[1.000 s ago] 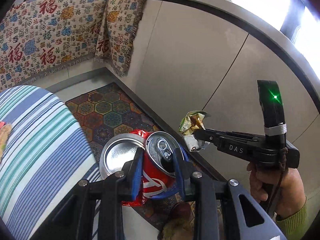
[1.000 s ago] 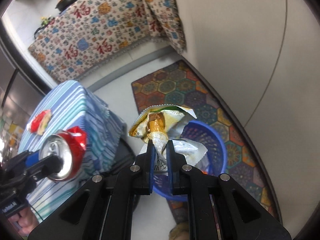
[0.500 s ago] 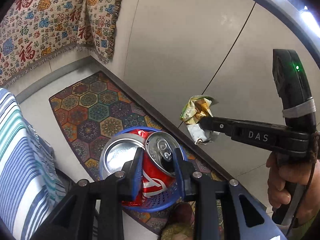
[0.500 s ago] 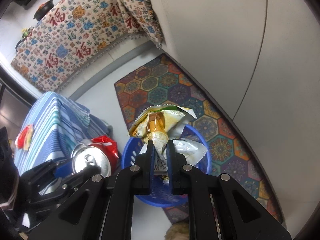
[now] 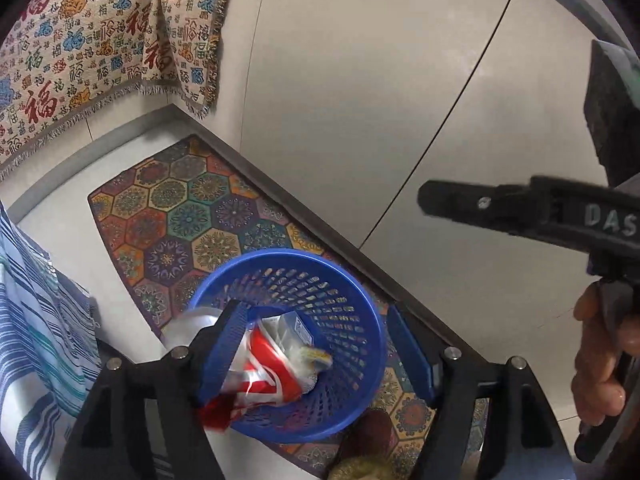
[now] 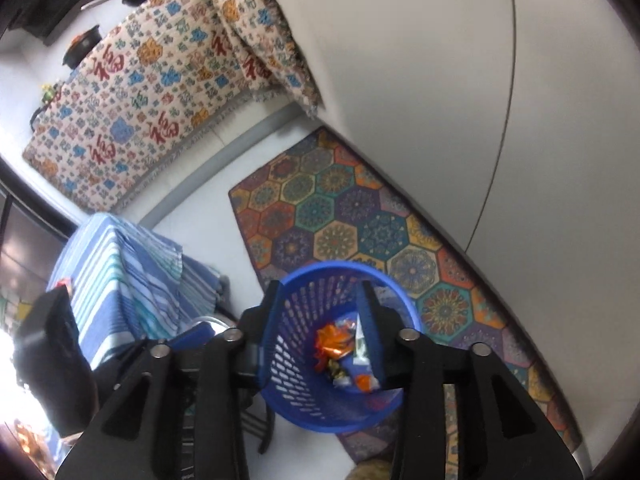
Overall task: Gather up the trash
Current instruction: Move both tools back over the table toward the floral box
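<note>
The left gripper (image 5: 316,344) has its fingers wide apart over the blue basket (image 5: 352,280). The red can (image 5: 266,380) looks blurry, maybe falling in. The right gripper (image 6: 320,328) is wide too, with wrappers (image 6: 340,356) lying inside.
</note>
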